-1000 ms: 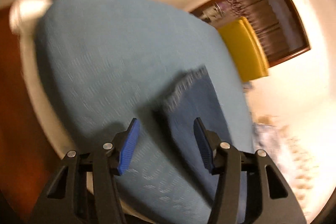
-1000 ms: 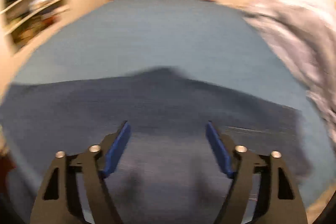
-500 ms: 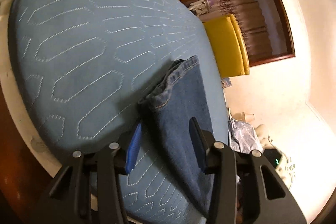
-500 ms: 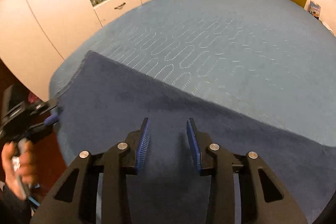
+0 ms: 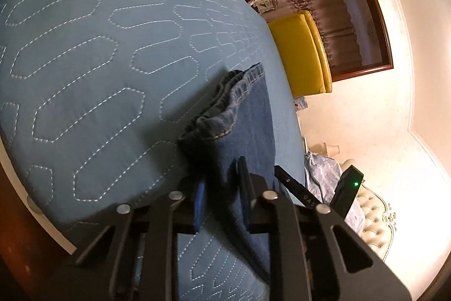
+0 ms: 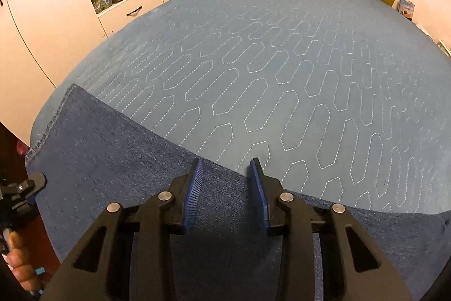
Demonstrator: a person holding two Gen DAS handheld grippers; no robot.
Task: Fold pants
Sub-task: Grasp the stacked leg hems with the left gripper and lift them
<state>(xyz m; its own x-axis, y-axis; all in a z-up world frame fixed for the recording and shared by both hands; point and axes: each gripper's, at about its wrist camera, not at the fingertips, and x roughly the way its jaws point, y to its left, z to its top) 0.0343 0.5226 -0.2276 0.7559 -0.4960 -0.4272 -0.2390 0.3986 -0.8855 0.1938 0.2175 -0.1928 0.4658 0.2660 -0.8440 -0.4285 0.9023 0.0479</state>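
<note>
Left wrist: pants (image 5: 248, 114) apparently pinched between fingers (image 5: 199, 202).

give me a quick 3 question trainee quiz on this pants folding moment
1. True or false: the left gripper has denim between its fingers.
2. What does the jeans leg lie on? A) a wooden floor B) a blue quilted bedspread C) a yellow chair
3. Fill in: the right gripper sits over the jeans' far ____ with a gap between its pads.

Key
1. True: its jaws have just been closing, and a fold near the hem is pinched between them.
2. B
3. edge: its jaws have narrowed but stand apart above the flat cloth, gripping nothing that shows.
</note>
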